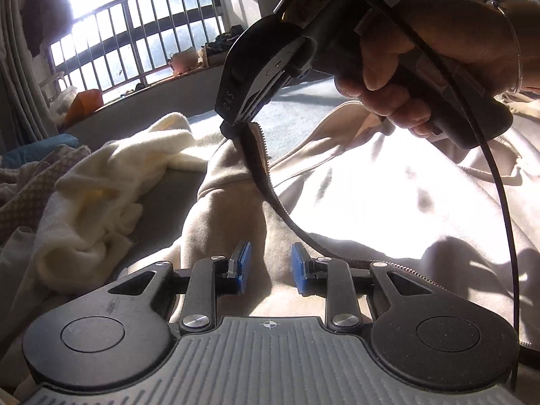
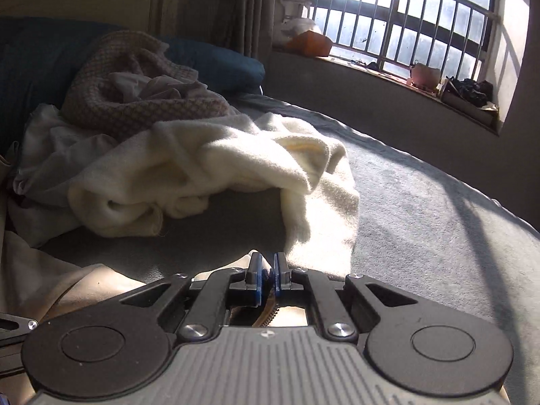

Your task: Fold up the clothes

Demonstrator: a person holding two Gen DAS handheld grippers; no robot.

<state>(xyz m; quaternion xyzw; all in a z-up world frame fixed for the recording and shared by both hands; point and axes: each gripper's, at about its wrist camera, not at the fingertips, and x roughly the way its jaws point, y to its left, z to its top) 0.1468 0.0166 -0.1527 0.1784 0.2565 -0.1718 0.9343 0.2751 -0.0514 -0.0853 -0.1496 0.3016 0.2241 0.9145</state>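
A beige zip-up jacket (image 1: pixel 371 202) lies spread on the grey bed sheet (image 1: pixel 297 114), half of it in bright sun. My right gripper (image 1: pixel 238 126), held by a hand (image 1: pixel 422 60), is shut on the jacket's dark zipper edge (image 1: pixel 260 168) and holds that edge lifted off the bed. In the right wrist view the blue pads (image 2: pixel 258 266) of the right gripper (image 2: pixel 269 265) sit together over the zipper teeth (image 2: pixel 268 317). My left gripper (image 1: pixel 270 265) hovers low over the jacket front. Its blue pads (image 1: pixel 241 263) stand apart, with beige cloth between them but not pinched.
A crumpled cream fleece garment (image 2: pixel 202 168) lies to the left on the sheet (image 2: pixel 422 202). Behind it sit a checked knit (image 2: pixel 135 101) and a blue pillow (image 2: pixel 216 60). A barred window (image 2: pixel 405 17) and a cluttered sill (image 2: pixel 465 98) run along the bed's far side.
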